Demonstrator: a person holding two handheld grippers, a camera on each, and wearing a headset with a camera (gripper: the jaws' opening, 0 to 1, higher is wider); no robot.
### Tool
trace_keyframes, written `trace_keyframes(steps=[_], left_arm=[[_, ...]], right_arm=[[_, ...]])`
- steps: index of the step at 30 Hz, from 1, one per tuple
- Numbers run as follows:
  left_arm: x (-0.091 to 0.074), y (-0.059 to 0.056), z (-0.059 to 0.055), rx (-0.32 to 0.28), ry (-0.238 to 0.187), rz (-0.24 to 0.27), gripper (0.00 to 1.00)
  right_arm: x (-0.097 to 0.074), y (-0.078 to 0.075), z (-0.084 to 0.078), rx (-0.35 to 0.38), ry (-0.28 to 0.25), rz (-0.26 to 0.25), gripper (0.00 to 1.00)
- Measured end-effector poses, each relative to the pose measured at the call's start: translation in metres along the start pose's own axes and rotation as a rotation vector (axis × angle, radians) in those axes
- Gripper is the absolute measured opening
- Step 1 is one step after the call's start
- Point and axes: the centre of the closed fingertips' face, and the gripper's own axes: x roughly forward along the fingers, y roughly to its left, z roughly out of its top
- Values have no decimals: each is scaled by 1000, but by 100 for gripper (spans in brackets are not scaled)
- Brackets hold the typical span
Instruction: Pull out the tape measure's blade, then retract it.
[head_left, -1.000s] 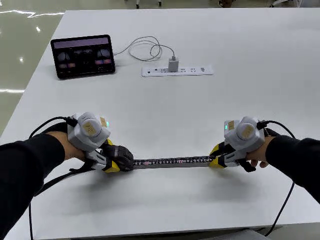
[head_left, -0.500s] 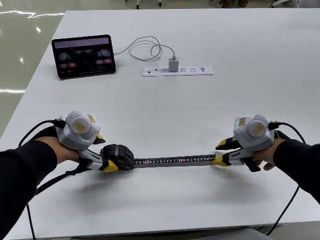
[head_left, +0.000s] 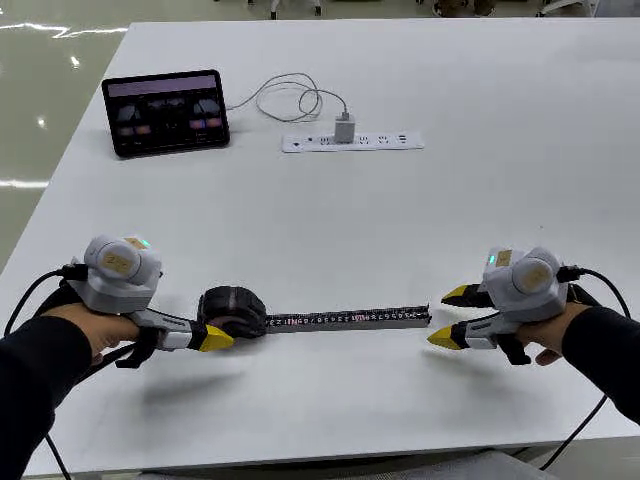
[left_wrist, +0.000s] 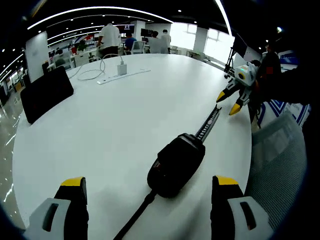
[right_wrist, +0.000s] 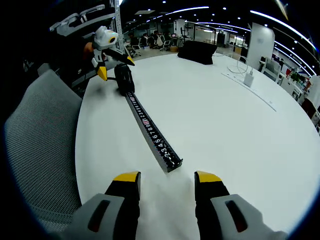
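- Hand-held gripper contact with the tape measure (head_left: 232, 311): none on either side. Its black case lay flat on the tabletop (head_left: 400, 230), near the front edge, toward the person's left.
- Blade (head_left: 350, 320) ran out of the case toward the right, flat on the tabletop with the numbers up. Its end hook (right_wrist: 173, 164) lay free.
- Left hand-held gripper (head_left: 212, 337): jaws spread wide. In the left gripper view the case sat just ahead of and between them, with neither jaw touching it as far as could be told. A dark strap (left_wrist: 131, 221) trailed from the case back toward this gripper.
- Right hand-held gripper (head_left: 448, 317): jaws spread and holding nothing. The tips were just short of the hook, with bare tabletop between.
- Farther back, well apart from the work: a tablet (head_left: 165, 110), and a power strip (head_left: 390, 141) with a charger (head_left: 346, 130) plugged in and a cable (head_left: 290, 97) looped behind it.
- Step, as judged: the pull-out looked done. The blade lay extended with nothing holding it, so it was probably locked. Retraction was not yet done.
- Next move, as judged: the left jaws would close on the case to steady it. Then either the lock would be freed, or the right jaws would pinch the hook and feed the blade home. A slow return was called for, so the blade would not whip or drag the case.
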Motion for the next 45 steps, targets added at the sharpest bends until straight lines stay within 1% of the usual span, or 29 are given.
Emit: trace_keyframes(steps=[2,5,7,10,14,16,18,19,20,21,22,24,26,30,32,34,35,38,41,43,45], left_arm=[[-3,3,0,1,-20,29,100],[-8,2,-4,-17,-16,34,100],[-13,3,-1,-25,-54,53,100],[-20,3,0,-38,-85,64,100],[-27,6,-1,-41,-102,83,100],[-31,7,-3,-49,-107,89,100],[-35,9,-4,-65,-124,101,100],[-36,9,-6,-60,-128,106,100],[-39,11,-8,-42,-128,126,100],[-42,12,-8,-53,-137,138,100],[-45,12,-10,-71,-146,139,100],[-50,10,-13,-76,-147,135,100],[-56,10,-17,-97,-160,145,100],[-65,5,-25,-107,-185,147,100],[-68,4,-30,-116,-182,155,100],[-71,3,-30,-120,-207,157,100],[-74,2,-32,-125,-213,160,100],[-78,1,-35,-132,-228,165,100],[-81,0,-38,-143,-232,173,100],[-83,-1,-40,-163,-238,173,100],[-85,0,-42,-176,-243,175,100]], right_arm=[[-3,-2,0,-2,-5,-19,40],[-7,-2,0,11,-15,-38,43],[-10,-2,-3,30,-8,-49,44],[-13,-2,-6,39,-15,-67,48],[-16,-1,-8,46,-19,-95,53],[-20,-1,-7,73,-38,-115,55],[-23,2,-6,74,-51,-130,58],[-24,3,-6,76,-54,-132,59],[-27,5,-7,85,-60,-134,60],[-29,6,-7,92,-65,-137,61],[-32,6,-8,98,-71,-143,63],[-38,4,-11,111,-76,-158,65],[-45,2,-15,117,-79,-180,66],[-57,4,-25,128,-91,-194,66],[-62,3,-30,152,-97,-216,68],[-67,5,-32,165,-103,-228,70],[-69,10,-33,168,-104,-231,71],[-76,10,-37,179,-108,-249,75],[-79,13,-40,201,-119,-254,78],[-82,14,-43,230,-120,-268,80],[-88,15,-42,263,-148,-282,82]])
